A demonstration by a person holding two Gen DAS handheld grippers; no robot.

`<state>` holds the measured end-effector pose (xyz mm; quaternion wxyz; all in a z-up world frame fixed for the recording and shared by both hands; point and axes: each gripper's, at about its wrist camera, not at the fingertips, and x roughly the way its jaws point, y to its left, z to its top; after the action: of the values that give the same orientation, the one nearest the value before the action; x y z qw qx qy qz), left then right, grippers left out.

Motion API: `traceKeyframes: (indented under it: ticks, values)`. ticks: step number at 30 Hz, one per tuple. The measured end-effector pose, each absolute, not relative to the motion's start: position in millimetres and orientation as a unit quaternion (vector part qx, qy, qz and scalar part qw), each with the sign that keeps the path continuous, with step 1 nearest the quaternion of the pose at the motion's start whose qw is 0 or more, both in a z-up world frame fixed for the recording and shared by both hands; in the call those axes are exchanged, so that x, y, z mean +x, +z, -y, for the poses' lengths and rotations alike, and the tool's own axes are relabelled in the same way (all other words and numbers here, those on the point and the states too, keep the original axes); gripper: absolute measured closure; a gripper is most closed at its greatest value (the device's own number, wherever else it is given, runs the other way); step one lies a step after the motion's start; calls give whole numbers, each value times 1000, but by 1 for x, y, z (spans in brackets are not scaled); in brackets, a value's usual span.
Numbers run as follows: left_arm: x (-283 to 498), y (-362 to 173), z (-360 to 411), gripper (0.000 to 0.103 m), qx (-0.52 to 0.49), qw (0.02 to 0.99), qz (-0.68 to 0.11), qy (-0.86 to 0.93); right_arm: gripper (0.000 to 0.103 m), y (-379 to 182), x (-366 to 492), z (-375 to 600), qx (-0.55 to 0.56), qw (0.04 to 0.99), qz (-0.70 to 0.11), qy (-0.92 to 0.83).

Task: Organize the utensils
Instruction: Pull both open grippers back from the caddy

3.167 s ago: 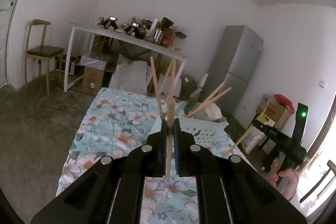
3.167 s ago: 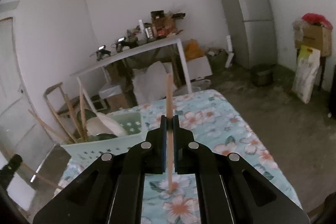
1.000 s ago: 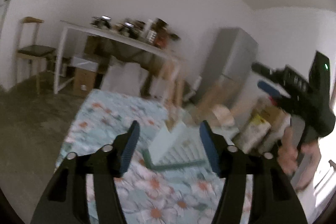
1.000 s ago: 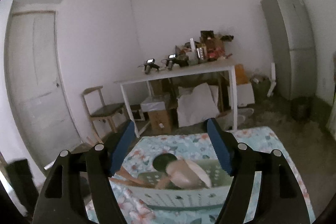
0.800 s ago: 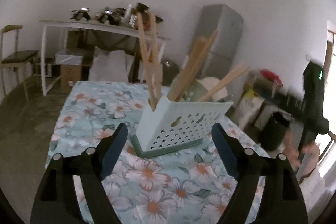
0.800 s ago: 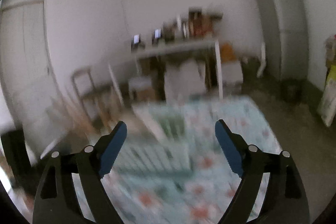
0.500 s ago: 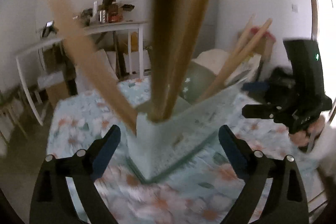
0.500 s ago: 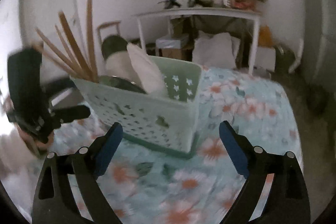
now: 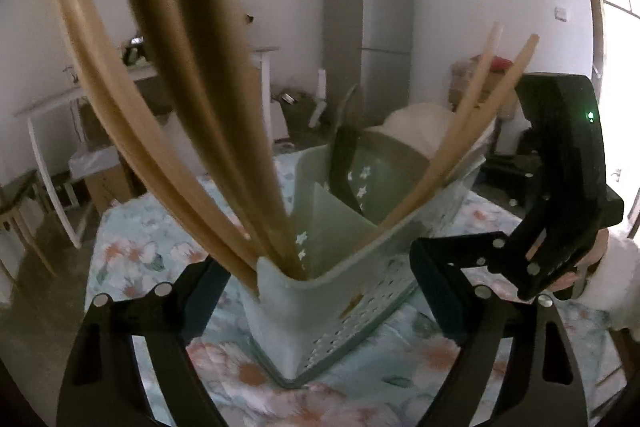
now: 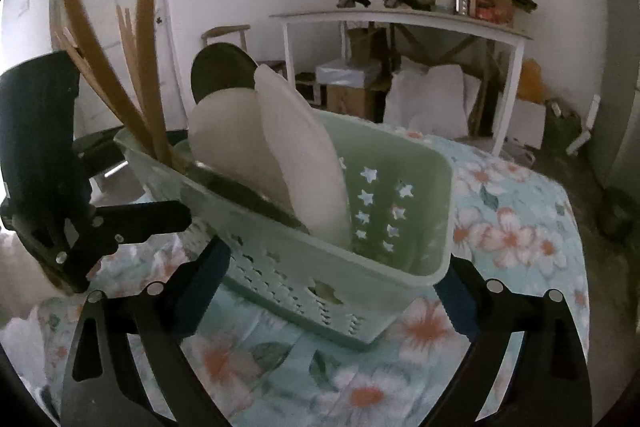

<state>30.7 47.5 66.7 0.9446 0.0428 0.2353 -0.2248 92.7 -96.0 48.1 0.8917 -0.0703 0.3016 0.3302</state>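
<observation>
Both grippers stand with jaws spread wide and hold nothing. Left gripper (image 9: 316,291) straddles 1 corner of the pale green basket (image 9: 344,291); right gripper (image 10: 332,291) straddles the opposite end, near the star-perforated wall. Each finger sits outside the basket wall, apparently not yet pressing on it; contact cannot be confirmed. This paired placement suggests a 2-handed grasp to lift or reposition the basket, since 1 grip at a corner would let it swing.

Basket position: on the floral tablecloth (image 10: 516,227), upright. Contents: wooden chopsticks (image 9: 192,131) lean out of the narrow end compartment at the left gripper's corner, fanned because only the rim and divider support them. Plates (image 10: 304,155) stand on edge in the main compartment, leaning against each other.

Caution: the chopsticks project close to the left wrist camera; tilting the basket could spill them.
</observation>
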Motion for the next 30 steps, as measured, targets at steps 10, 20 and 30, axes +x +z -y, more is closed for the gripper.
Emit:
traceKeyframes:
  ticks: [10,20,30]
  values:
    - [-8,77,-45,17,-26,929,-273,-250,12,63,44,117,-26,888,-327,323]
    - [-64,61,-35,17,-1,936,-250,-248,12,51,-6,118,-52,892,-321,314]
    - [-83,52,-26,15,70,948,-232,-209,11,47,-19,117,-65,901,-292,315]
